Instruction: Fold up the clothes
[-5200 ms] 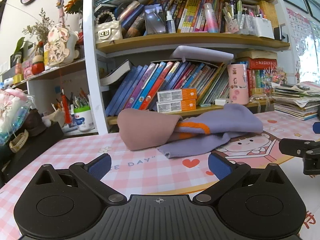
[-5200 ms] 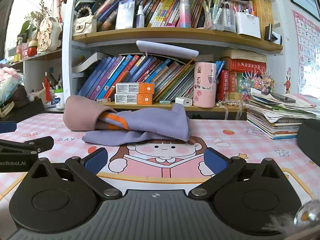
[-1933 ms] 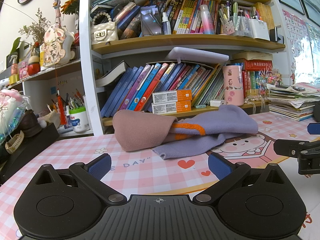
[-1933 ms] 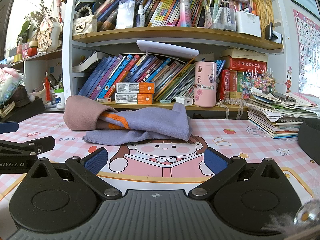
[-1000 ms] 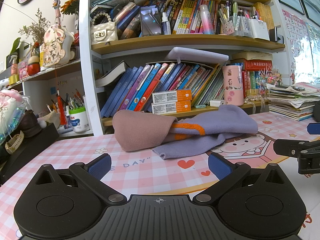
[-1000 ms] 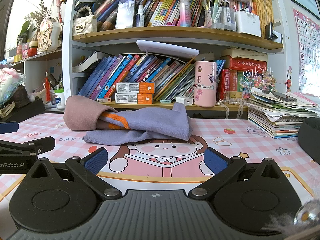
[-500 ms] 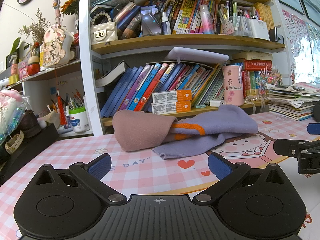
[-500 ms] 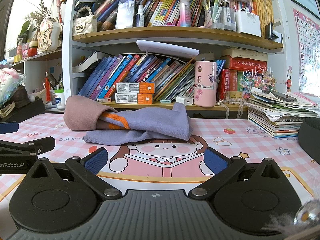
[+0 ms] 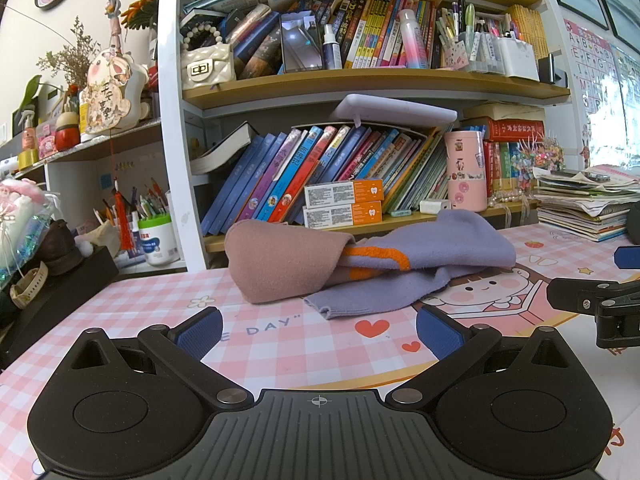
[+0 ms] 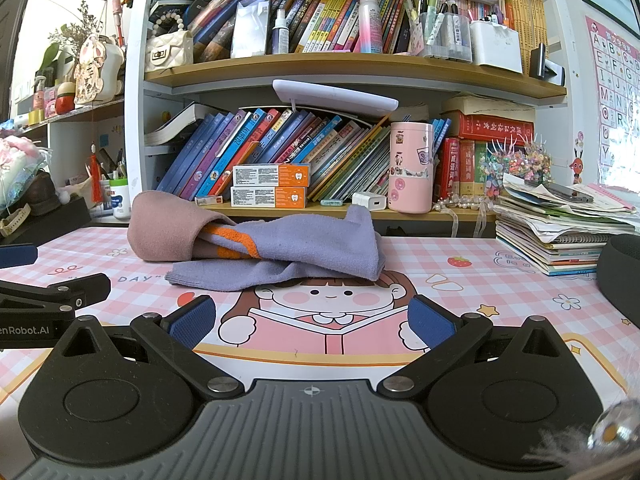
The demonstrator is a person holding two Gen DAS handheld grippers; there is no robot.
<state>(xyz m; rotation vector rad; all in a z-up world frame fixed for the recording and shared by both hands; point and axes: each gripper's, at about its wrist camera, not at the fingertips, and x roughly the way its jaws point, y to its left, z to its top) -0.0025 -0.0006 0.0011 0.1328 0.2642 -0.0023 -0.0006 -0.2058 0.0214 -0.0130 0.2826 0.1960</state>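
A crumpled garment, dusty pink at the left, lilac at the right with an orange stripe, lies on the pink checked table mat in front of the bookshelf. It also shows in the right wrist view. My left gripper is open and empty, low over the mat, short of the garment. My right gripper is open and empty, also short of the garment. The right gripper's finger shows at the right of the left wrist view. The left gripper's finger shows at the left of the right wrist view.
A bookshelf full of books stands right behind the garment, with a pink cup on its lowest board. A stack of papers and books lies at the right. A dark round object sits at the far right. Clutter and a black box are at the left.
Over the last half second nothing has visibly changed. Since 5.2 s ago the left wrist view has shifted slightly; the garment lies the same.
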